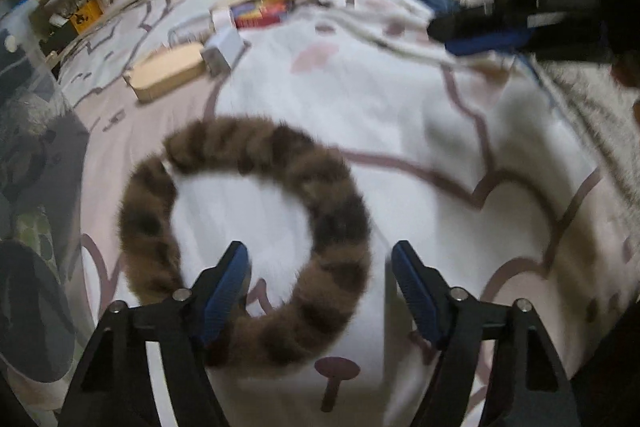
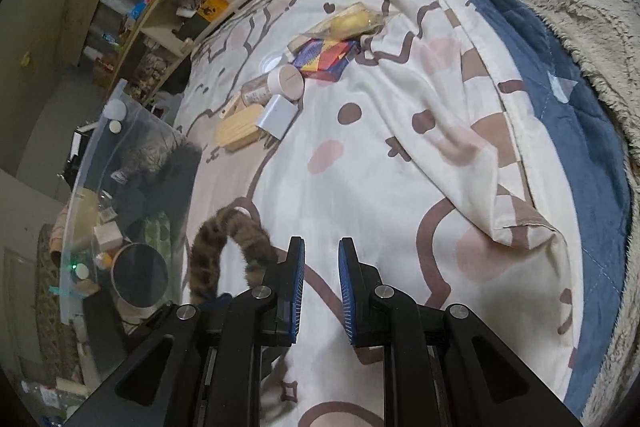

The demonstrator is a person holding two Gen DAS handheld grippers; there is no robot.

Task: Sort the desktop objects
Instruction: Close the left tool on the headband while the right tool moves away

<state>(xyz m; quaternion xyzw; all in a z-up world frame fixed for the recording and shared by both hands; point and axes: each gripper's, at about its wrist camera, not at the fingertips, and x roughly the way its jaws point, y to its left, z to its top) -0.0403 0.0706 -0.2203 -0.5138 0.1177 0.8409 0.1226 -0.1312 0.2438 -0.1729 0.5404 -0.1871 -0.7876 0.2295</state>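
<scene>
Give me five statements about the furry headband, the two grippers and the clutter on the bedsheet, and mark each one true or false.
1. The furry brown headband lies on the patterned bedsheet. True.
2. The left gripper is clamped shut on a white charger. False: its fingers stand apart over the headband; the white charger lies farther off.
3. The right gripper holds nothing. True.
4. The colourful box sits inside the clear bin. False: it lies on the bedsheet.
5. The wooden block lies beside the charger. True.
</scene>
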